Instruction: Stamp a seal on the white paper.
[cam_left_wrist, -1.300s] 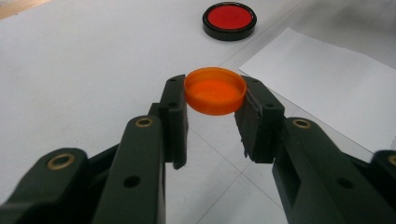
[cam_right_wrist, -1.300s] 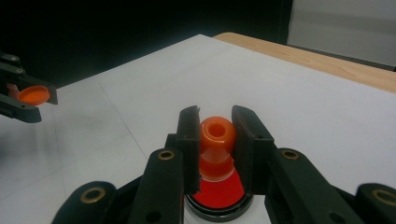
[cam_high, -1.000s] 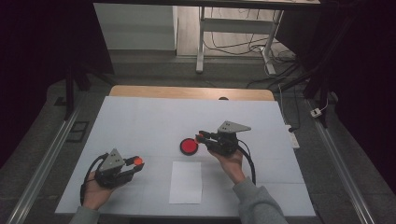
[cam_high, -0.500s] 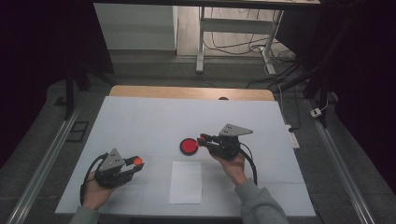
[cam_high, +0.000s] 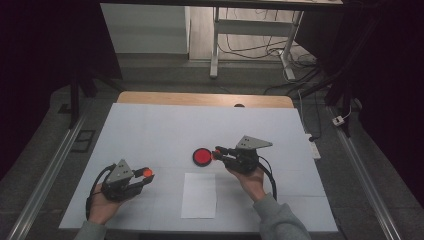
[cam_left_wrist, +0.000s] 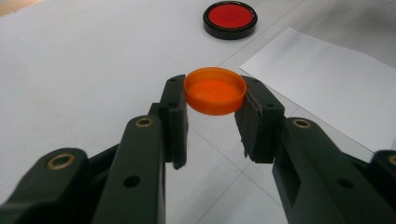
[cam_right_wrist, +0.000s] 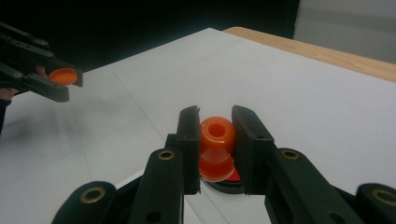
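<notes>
Jaws of both grippers are clamped on small orange plastic parts. On the white table (cam_high: 150, 130), the right gripper (cam_high: 218, 151) at frame centre holds an orange funnel-like piece (cam_right_wrist: 216, 145) over the red disc (cam_high: 202, 156); the left gripper (cam_high: 146, 175), lower left, pinches an orange cap (cam_left_wrist: 215, 90) by its rim. Both parts look light, stiff and slippery, so grip across the sides. From above they are mere specks; the gripper views reveal the cap's hollow and the piece's bore.

our right gripper (cam_right_wrist: 215, 140) clamps an orange nozzle-like piece (cam_right_wrist: 216, 145) just above a red disc (cam_right_wrist: 232, 178); far left, the left gripper (cam_right_wrist: 44, 77) holds an orange cap (cam_right_wrist: 62, 75) over the white table (cam_right_wrist: 299, 107).
</notes>
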